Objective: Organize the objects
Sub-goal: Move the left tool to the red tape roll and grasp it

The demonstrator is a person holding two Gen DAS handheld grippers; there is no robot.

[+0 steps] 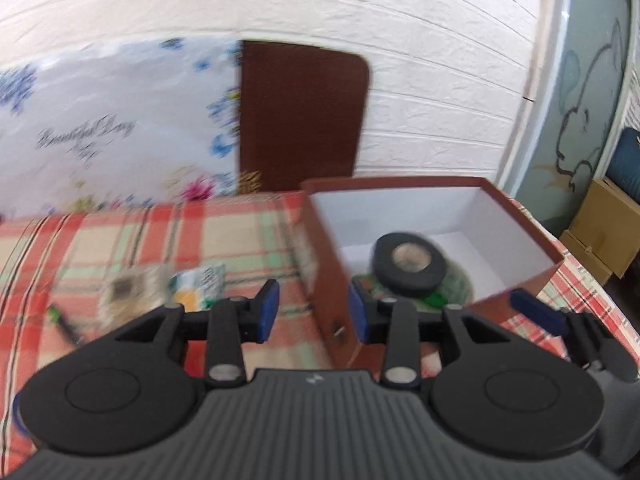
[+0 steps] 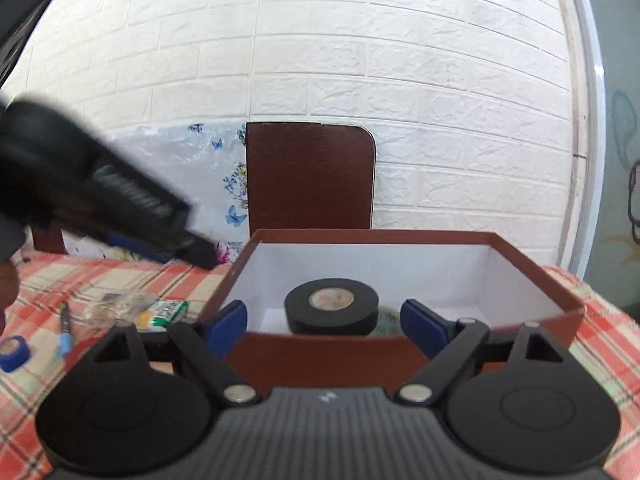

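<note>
Looking along the left hand-held gripper [image 1: 313, 312]: standing partly open, blue pads [image 1: 269, 312] holding nothing, straddling the near corner of the brown cardboard box [image 1: 324, 264], one pad outside the wall and one inside, though whether either is touching is too blurred to tell. Resting inside on the white lining, a black tape roll [image 1: 408, 268], matte and ring-shaped with a pale core, lying on something round and green [image 1: 460, 284]. Waiting outside on the checked cloth of the surface [image 1: 120, 240]: a green-and-white packet [image 1: 200, 280] and a clear crinkly bag [image 1: 128, 288], both smeared by motion. Judging the step as fetching the next loose item, so probably best lifting clear of the thin box wall before swinging toward the packet, and closing gently, since such wrappers likely slip and crumple. Looking along the right hand-held gripper [image 2: 324, 326]: spread wide, empty, hovering over the near rim of the box [image 2: 552, 300] with the tape roll [image 2: 331, 306] lying flat between the pads' lines of sight. Sitting to the left on the plaid surface [image 2: 600, 340]: the packet [image 2: 166, 312], the clear bag [image 2: 120, 304], a thin green-tipped pen-like stick [image 2: 64, 330] and a small blue tape ring [image 2: 14, 354]. Crossing above them, the dark blurred body of the left hand-held gripper [image 2: 120, 196]. Keeping the right one well apart from it while reaching seems wise.
</note>
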